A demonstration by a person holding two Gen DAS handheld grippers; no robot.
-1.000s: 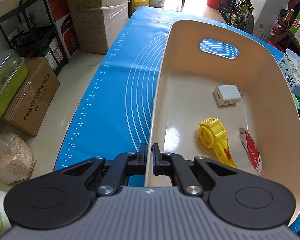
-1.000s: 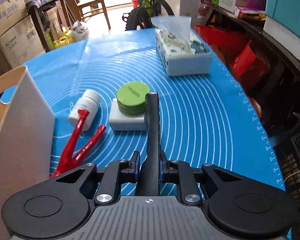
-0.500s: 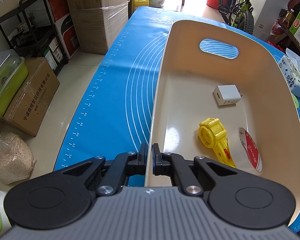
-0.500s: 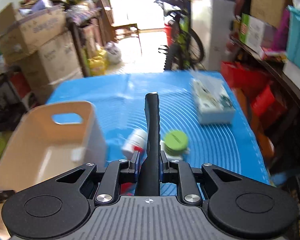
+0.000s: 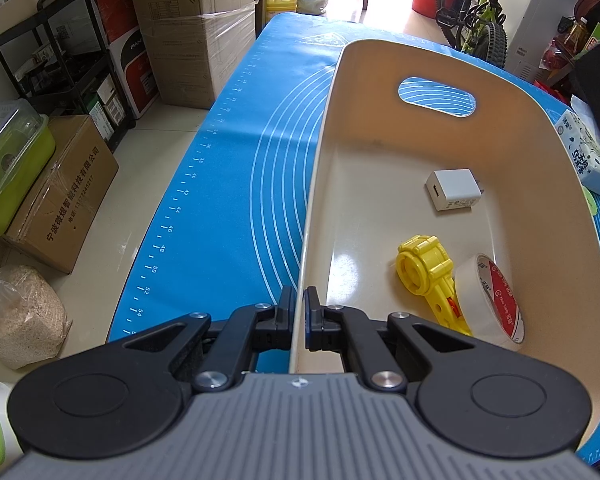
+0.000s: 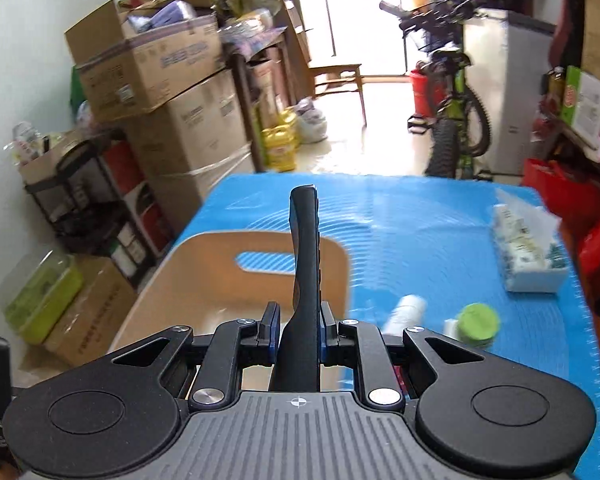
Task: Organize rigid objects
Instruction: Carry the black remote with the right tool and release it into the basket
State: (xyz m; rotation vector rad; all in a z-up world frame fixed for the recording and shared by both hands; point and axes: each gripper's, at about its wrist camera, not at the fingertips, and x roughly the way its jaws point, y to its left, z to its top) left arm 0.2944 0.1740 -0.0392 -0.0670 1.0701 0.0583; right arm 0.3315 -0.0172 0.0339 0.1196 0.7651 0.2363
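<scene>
**On the blue mat, a basket pinned and a remote aloft**

Around the blue mat (image 5: 228, 184), cardboard boxes (image 5: 192, 32) and a bicycle (image 5: 476, 20) crowd the room. Left gripper (image 5: 299, 308) pinches the cream basket (image 5: 380, 60) rim. Right gripper (image 6: 296, 330) clamps a black remote (image 6: 306, 264), hanging above that basket; charger (image 5: 454, 189), yellow toy (image 5: 428, 272) and tape roll (image 5: 496, 300) lie inside it.

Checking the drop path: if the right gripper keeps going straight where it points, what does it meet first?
Probably the beige bin: the right gripper, shut on the black remote, aims at its far handle wall, though depth is unclear.
</scene>
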